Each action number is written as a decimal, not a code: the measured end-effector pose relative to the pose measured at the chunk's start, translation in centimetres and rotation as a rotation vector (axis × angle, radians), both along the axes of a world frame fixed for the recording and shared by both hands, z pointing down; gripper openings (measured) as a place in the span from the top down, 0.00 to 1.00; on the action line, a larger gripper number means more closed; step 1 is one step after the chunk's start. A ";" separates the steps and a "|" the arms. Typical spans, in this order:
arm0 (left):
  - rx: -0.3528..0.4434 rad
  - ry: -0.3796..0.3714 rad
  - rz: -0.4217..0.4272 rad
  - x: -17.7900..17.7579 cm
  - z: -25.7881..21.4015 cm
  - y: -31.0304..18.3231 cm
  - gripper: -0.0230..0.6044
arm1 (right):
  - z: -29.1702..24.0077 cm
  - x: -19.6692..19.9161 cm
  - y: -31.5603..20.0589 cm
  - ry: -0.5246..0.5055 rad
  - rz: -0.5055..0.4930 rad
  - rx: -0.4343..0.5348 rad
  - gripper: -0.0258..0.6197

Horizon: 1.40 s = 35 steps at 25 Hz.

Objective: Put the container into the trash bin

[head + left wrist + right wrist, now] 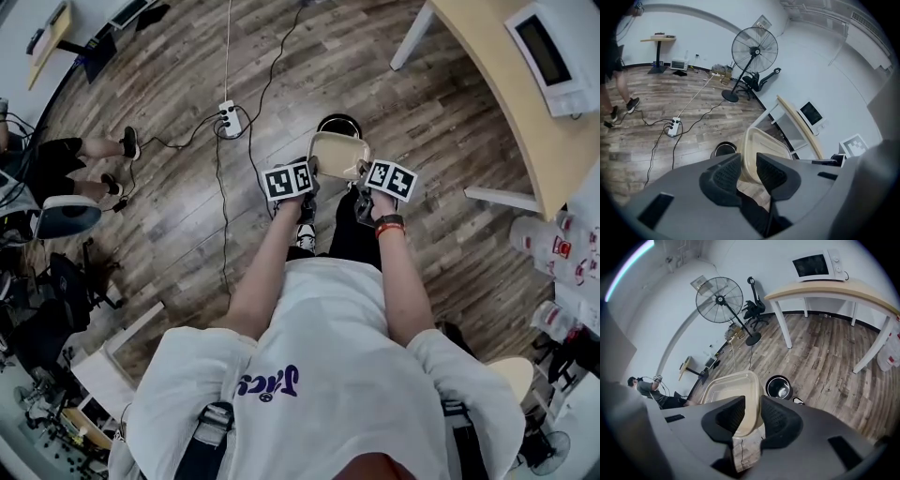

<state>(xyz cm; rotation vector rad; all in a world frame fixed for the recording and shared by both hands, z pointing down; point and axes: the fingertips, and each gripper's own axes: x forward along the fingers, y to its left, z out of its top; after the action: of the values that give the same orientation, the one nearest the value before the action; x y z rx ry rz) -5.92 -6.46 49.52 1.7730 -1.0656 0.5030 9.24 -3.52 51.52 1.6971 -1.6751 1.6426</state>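
Both sets of jaws were clenched on the container (765, 144): your left gripper (747, 162) pinched one rim edge between its pads, and your right gripper (752, 404) pinched the opposite edge. You held the container off the floor between the two grippers, open side up and tilted. It was a pale, translucent rectangular tub, and nothing could be made out inside it. In the head view it sat between the two marker cubes, in front of your feet, overlapping the near rim of the trash bin (339, 122). The bin was a small round black one standing on the wood floor (187, 206). Further out, a power strip (230, 118) lay left of the bin, a pedestal fan (754, 49) stood by the wall, and a microwave (818, 264) sat on the table (834, 289).
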 end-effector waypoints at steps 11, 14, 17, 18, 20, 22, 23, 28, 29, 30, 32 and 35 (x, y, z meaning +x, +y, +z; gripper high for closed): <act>-0.108 -0.005 -0.012 1.0 4.2 -2.8 0.80 | 4.6 1.1 -2.8 -0.047 0.010 -0.072 0.80; -0.127 0.001 -0.024 1.0 5.3 -3.5 0.80 | 5.7 1.2 -3.8 -0.053 -0.001 -0.081 0.80; -0.146 0.000 -0.019 1.3 6.9 -4.5 0.80 | 7.3 1.6 -5.1 -0.052 -0.016 -0.092 0.80; -0.152 -0.005 -0.014 1.5 7.5 -4.6 0.80 | 8.0 1.7 -5.4 -0.053 -0.021 -0.098 0.80; -0.159 -0.014 -0.009 1.8 8.8 -5.0 0.80 | 9.3 2.1 -5.7 -0.055 -0.025 -0.111 0.80; -0.164 -0.019 -0.011 2.4 9.9 -5.7 0.80 | 10.6 2.6 -6.1 -0.056 -0.024 -0.124 0.79; -0.168 -0.023 -0.012 2.6 10.5 -6.0 0.80 | 11.2 2.8 -6.5 -0.058 -0.023 -0.132 0.79; -0.213 -0.018 -0.029 3.7 13.5 -7.4 0.80 | 14.2 3.8 -8.3 -0.071 -0.047 -0.170 0.79; -0.223 -0.015 -0.032 3.9 14.2 -7.7 0.80 | 14.9 4.1 -8.7 -0.076 -0.048 -0.177 0.79; -0.233 -0.014 -0.034 4.1 14.9 -8.0 0.80 | 15.6 4.4 -9.1 -0.082 -0.048 -0.185 0.79; -0.252 -0.017 -0.039 4.4 16.2 -8.7 0.80 | 16.9 4.7 -9.9 -0.085 -0.051 -0.205 0.79; -0.297 -0.020 -0.057 4.6 18.2 -9.4 0.80 | 18.4 4.9 -11.2 -0.063 -0.103 -0.232 0.79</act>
<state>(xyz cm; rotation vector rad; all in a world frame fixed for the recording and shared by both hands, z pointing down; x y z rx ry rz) -1.28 -15.85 67.68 1.4758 -0.9967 0.6114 14.14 -14.73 69.97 1.4411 -1.5034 1.7791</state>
